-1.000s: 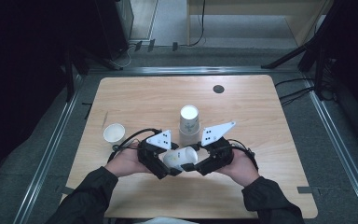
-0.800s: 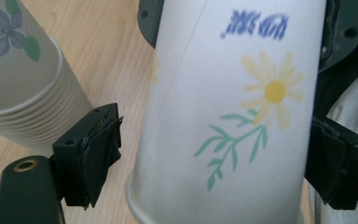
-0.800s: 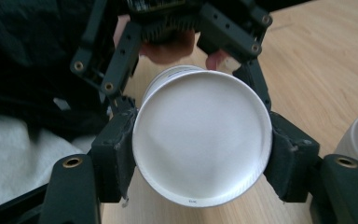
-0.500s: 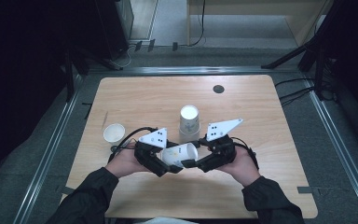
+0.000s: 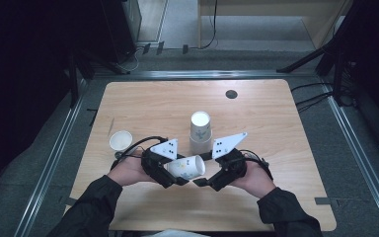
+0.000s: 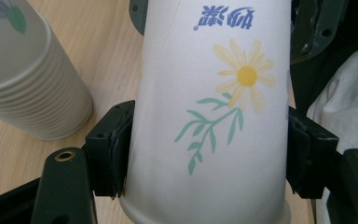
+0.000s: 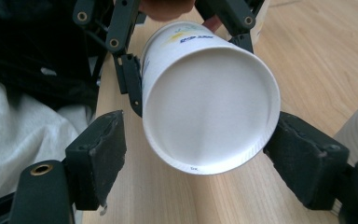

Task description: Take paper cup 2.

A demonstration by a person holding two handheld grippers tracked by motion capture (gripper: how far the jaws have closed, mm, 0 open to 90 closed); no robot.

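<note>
A white paper cup (image 5: pixel 187 167) with a yellow flower print lies on its side above the table's near middle, between both hands. My left gripper (image 5: pixel 176 170) is shut on it: in the left gripper view its pads (image 6: pixel 114 149) press the cup (image 6: pixel 209 116) on both sides near the rim, and its jaws have just been closing. My right gripper (image 5: pixel 203 170) faces the cup's base (image 7: pixel 209 112). Its jaws have just been opening and now stand wide around that base, the left pad (image 7: pixel 98 154) clear of it.
A stack of paper cups (image 5: pixel 200 129) stands upside down just beyond the grippers, close at the left in the left gripper view (image 6: pixel 28 88). A single cup (image 5: pixel 121 140) stands upright at the left. A dark round grommet (image 5: pixel 231 94) sits near the far edge.
The left gripper's jaws have closed onto the cup. The right gripper's jaws have spread off it. Both hands have stayed almost where they were.
</note>
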